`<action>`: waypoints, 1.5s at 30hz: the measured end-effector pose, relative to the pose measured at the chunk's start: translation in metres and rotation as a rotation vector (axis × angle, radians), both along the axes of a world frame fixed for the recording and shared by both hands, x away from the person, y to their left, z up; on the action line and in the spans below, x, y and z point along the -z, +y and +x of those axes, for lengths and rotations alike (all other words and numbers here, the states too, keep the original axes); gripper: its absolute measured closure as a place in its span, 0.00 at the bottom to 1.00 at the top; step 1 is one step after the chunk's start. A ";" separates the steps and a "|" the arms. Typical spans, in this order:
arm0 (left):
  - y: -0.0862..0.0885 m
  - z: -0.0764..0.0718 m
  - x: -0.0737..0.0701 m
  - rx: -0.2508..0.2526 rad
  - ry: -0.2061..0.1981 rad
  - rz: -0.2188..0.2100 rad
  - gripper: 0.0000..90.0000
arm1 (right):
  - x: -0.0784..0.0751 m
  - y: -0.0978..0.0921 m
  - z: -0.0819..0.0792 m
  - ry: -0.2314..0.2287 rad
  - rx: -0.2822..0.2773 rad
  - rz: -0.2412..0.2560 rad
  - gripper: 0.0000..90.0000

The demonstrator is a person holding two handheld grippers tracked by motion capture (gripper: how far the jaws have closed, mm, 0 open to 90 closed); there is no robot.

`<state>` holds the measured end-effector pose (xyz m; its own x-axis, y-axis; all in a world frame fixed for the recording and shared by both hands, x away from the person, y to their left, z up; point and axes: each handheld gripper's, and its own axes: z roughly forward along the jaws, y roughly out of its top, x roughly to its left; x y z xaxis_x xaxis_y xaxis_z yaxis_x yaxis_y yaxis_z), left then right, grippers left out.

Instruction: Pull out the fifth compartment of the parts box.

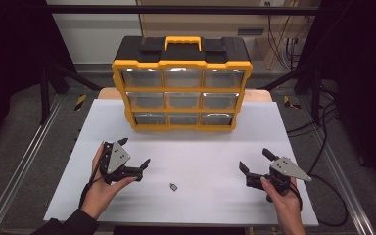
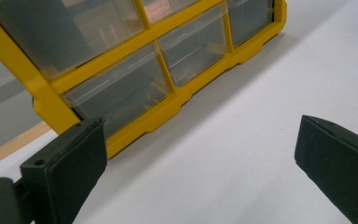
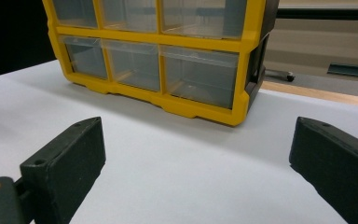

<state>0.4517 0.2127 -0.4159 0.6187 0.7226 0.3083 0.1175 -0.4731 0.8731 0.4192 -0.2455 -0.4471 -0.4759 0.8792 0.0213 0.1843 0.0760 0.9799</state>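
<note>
My left tool (image 1: 135, 152) and right tool (image 1: 256, 161) sit low over the white tabletop (image 1: 200, 156), jaws spread wide, both empty. Yellow-and-black drawer organizer (image 1: 181, 84) w/ nine clear drawers stands upright at the far edge, all drawers closed. A small dark item (image 1: 173, 186), too small to ID, lies near me btwn the tools, closer to the left one.

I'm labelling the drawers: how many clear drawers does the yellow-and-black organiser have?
9, in three rows of three on the yellow-and-black plastic organiser: top row, middle row, bottom row. All face the person; none look hidden.
</note>
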 end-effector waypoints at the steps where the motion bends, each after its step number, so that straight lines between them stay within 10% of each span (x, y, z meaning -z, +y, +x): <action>1: -0.001 0.002 -0.001 0.008 0.008 -0.003 0.02 | 0.000 0.000 0.000 0.000 0.000 -0.001 0.04; 32: -0.025 0.019 -0.026 0.047 -0.049 0.156 0.06 | 0.004 0.001 0.004 0.031 0.004 -0.055 0.04; 45: -0.054 0.050 -0.065 0.035 -0.181 0.349 0.10 | 0.004 0.006 0.002 0.028 -0.008 -0.075 0.04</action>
